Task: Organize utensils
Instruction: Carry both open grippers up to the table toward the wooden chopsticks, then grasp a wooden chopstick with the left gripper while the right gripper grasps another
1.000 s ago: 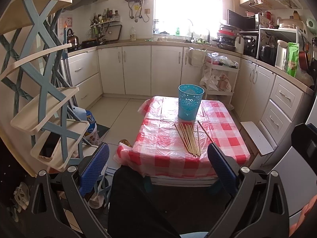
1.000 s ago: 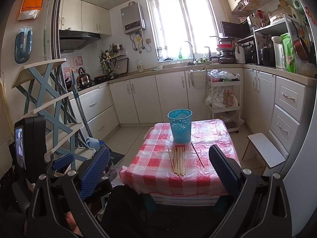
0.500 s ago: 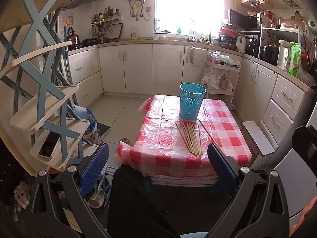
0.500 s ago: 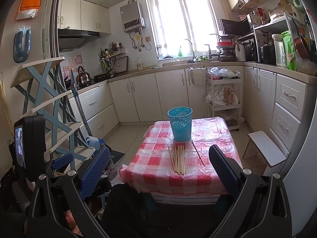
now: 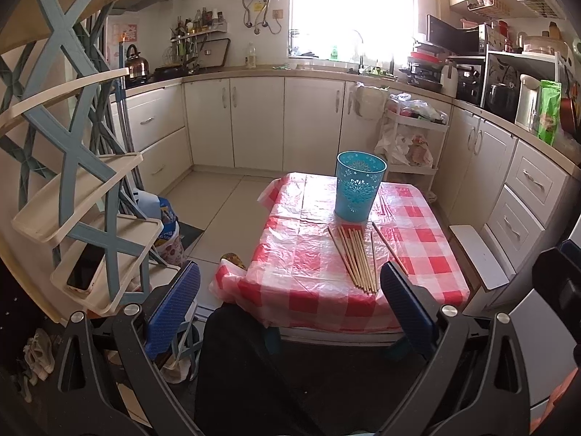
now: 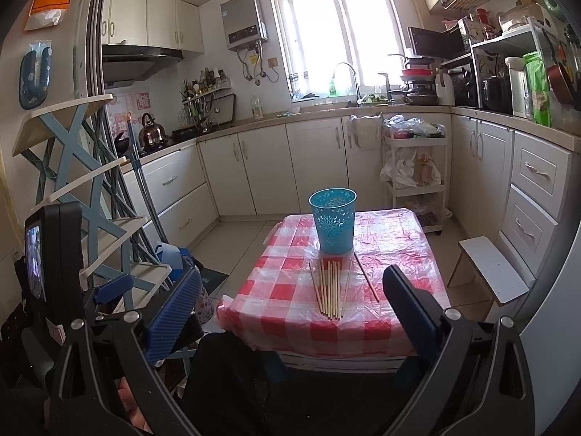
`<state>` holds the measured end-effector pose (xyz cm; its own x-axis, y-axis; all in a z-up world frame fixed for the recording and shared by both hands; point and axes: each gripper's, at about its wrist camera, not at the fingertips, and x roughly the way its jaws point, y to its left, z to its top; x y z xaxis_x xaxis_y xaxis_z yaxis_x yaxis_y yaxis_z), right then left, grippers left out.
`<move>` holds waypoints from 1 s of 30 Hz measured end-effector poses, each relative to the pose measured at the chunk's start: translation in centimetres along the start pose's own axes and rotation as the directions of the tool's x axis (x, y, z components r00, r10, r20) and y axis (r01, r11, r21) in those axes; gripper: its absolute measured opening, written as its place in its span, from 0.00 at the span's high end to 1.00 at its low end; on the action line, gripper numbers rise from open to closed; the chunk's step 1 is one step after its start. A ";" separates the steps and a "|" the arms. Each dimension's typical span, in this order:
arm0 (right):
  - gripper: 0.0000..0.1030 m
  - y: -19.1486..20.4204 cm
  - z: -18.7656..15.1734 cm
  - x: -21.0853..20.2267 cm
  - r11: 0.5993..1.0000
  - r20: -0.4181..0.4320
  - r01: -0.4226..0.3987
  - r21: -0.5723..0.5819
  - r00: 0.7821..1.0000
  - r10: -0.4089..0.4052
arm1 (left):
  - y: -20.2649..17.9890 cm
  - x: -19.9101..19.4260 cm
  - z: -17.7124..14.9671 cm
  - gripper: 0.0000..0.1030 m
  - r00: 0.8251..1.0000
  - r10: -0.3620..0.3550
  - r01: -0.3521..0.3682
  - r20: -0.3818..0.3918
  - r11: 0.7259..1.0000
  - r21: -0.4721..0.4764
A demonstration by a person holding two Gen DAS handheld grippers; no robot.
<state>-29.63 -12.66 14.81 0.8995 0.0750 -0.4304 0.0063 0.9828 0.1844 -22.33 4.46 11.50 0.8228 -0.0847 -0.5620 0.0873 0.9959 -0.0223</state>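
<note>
Several wooden chopsticks (image 5: 357, 256) (image 6: 329, 287) lie side by side on a small table with a red-and-white checked cloth (image 5: 301, 272) (image 6: 283, 305). One more chopstick (image 6: 366, 277) lies apart to their right. Behind them a blue perforated plastic cup (image 5: 359, 190) (image 6: 334, 219) stands upright. My left gripper (image 5: 288, 290) is open, held back from the table's near edge with nothing between its fingers. My right gripper (image 6: 290, 298) is open too, also short of the table and holding nothing.
A blue-and-cream shelf rack (image 5: 72, 167) (image 6: 83, 181) stands close on the left. White cabinets (image 5: 254, 123) line the back and right walls. A small white stool (image 6: 490, 269) sits right of the table. A dark-clothed leg (image 5: 247, 370) fills the space below both grippers.
Both grippers have drifted slightly forward toward the table. Nothing on the table has moved and both stay open.
</note>
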 end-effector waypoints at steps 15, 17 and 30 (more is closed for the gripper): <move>0.07 -4.3 0.0 9.2 0.997 -0.096 0.060 0.044 0.994 -0.056 | -1.5 9.8 0.5 0.07 0.991 -0.054 0.055 -0.122 0.998 0.003; 0.07 -5.5 0.0 11.1 0.996 -0.120 0.066 0.054 0.991 -0.059 | -1.8 11.6 0.5 0.07 0.988 -0.069 0.070 -0.139 0.998 -0.001; 0.36 -12.6 -1.9 27.5 0.998 -0.330 0.058 -0.029 0.942 -0.064 | -4.1 24.4 1.9 0.08 0.967 -0.130 0.119 -0.221 0.991 -0.059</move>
<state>-5.86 -22.68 -1.05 0.7024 0.0629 -0.7090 0.0456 0.9901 0.1331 -1.55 -1.73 -0.55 0.6597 -0.2041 -0.7233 0.1513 0.9788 -0.1381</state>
